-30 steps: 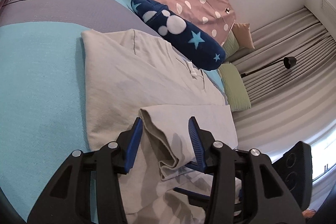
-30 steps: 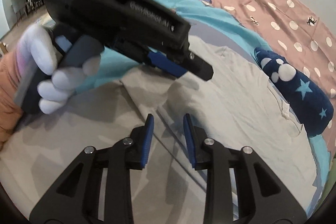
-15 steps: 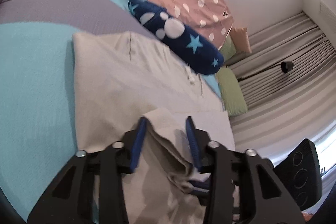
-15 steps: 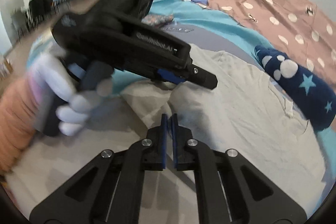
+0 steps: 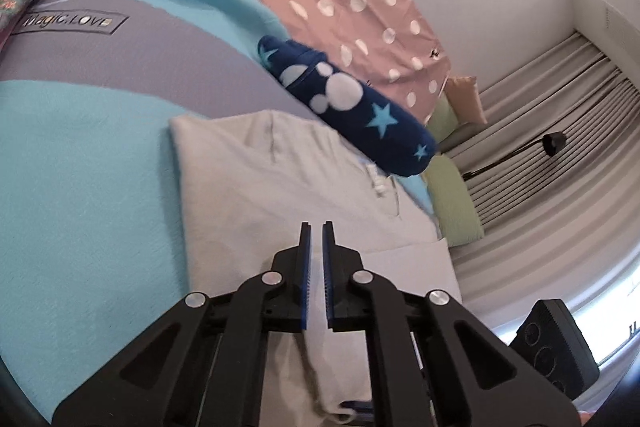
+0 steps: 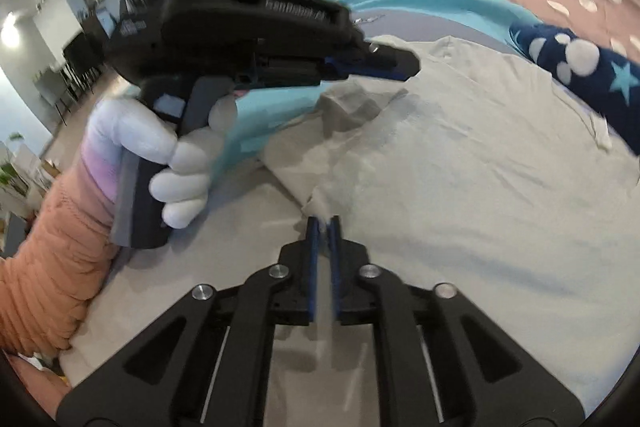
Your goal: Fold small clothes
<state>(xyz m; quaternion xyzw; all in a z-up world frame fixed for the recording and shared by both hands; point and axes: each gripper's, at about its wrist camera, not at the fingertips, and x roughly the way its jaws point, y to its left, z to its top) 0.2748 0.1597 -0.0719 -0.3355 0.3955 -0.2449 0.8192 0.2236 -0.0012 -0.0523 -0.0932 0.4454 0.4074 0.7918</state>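
bed cover (image 5: 92, 163) was under everything. beige garment (image 5: 280, 187) lay spread flat on it, ahead of both tools, with the navy star-print roll (image 5: 360, 115) just beyond its far edge. left gripper (image 5: 316, 227) was nearly closed, fabric running down between its fingers, so pinching a fold. right gripper (image 6: 323, 221) was also pinched, on a raised edge at its tips. judged light, limp and not slippery or fragile; best gripped at hem or fold edges, both layers together, or it sags.
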